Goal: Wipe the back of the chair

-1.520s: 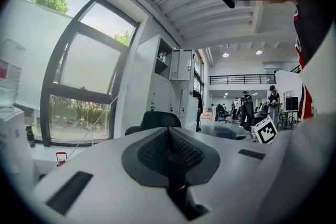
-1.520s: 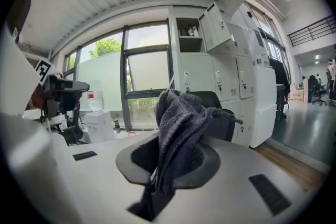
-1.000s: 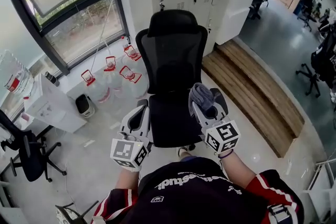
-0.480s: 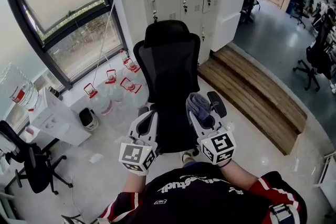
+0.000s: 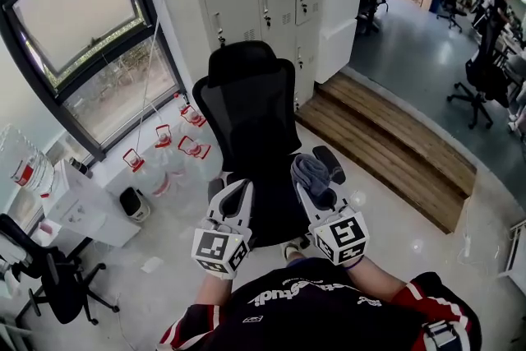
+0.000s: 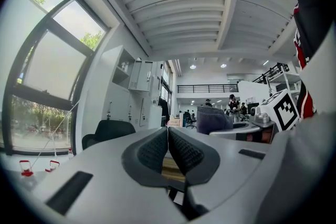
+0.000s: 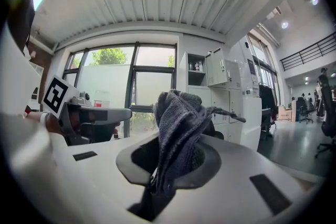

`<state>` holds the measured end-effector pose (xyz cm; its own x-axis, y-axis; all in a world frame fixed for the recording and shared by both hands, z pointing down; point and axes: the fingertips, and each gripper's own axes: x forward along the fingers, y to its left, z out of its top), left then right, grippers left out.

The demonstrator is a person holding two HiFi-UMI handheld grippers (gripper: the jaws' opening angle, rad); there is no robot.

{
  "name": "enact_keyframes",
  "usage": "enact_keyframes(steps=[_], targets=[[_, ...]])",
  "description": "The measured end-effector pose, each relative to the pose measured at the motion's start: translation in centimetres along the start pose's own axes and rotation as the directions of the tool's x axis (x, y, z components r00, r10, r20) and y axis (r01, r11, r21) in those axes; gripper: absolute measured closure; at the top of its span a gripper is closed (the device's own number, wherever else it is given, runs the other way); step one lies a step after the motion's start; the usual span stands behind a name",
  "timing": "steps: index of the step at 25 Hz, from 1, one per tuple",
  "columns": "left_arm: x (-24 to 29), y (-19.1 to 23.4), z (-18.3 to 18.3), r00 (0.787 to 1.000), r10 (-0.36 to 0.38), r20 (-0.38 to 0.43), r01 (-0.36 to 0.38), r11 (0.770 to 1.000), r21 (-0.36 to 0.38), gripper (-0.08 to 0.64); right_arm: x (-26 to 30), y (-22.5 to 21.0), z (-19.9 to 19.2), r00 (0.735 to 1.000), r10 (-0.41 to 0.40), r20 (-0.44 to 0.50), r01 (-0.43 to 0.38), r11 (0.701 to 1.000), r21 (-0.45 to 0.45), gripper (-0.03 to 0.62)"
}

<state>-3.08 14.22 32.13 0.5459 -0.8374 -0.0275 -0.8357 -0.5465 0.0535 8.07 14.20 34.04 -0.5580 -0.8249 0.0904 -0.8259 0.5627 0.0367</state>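
Right tongs are clamped on a bunched grey cloth, held up over the near right of the seat, while the left tongs hover just to their left, jaws pressed together with nothing between. The black mesh chair stands just beyond, its back upright on the far side of the seat and apart from the cloth. On the floor at far left, clear jugs with red caps cluster under the window, fill level impossible to tell, and the grey lockers behind the chair have their doors shut.
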Motion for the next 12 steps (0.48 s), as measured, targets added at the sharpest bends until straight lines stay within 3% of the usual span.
enact_keyframes(steps=[12], targets=[[-0.5,-0.1,0.5,1.000,-0.001,-0.001,0.001,1.000,-0.012,0.535,-0.1,1.0,0.5,0.999,0.039,0.004,-0.039,0.999,0.011,0.526]])
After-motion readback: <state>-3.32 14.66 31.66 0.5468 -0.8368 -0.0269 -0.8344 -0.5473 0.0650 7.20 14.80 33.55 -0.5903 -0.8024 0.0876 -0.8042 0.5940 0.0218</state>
